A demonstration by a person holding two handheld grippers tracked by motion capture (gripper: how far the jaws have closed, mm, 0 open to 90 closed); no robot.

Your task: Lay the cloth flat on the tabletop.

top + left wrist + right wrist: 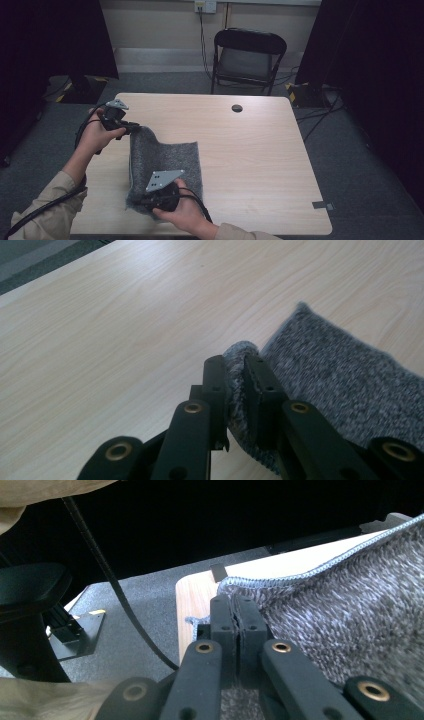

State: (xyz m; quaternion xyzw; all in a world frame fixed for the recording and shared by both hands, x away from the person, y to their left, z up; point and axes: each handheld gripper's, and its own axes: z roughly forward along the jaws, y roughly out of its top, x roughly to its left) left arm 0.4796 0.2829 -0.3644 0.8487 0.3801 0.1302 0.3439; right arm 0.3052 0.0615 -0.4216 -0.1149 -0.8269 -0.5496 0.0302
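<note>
- the grey cloth point(167, 162) lies on the near left part of the wooden table point(260, 150), partly lifted off it by both tongs.
- the left gripper point(131, 128) is clamped on a bunched fold at the cloth's far left corner; in the left gripper view the fabric point(340, 385) bulges between the jaws, so the bite looks thick and rounded.
- the right gripper point(137, 201) is closed tight on the near corner, close to the table's front edge; in the right gripper view the stitched hem point(300, 575) runs off from the jaws and only a thin edge of cloth sits between them.
- risk, as i judge it: the right grip holds very little fabric, so a sharp pull or a lift that takes the cloth's whole weight could slide the hem out.
- the rounded fold in the left jaws could roll free if the hands pull apart too hard.
- the near corner sits by the table edge, so a dropped corner may hang over it or drag the cloth off.
- the cloth is roughly rectangular; its long axis runs from the near edge toward the far side, leaning slightly left, along the line between the two held corners, with the right half resting flat.
</note>
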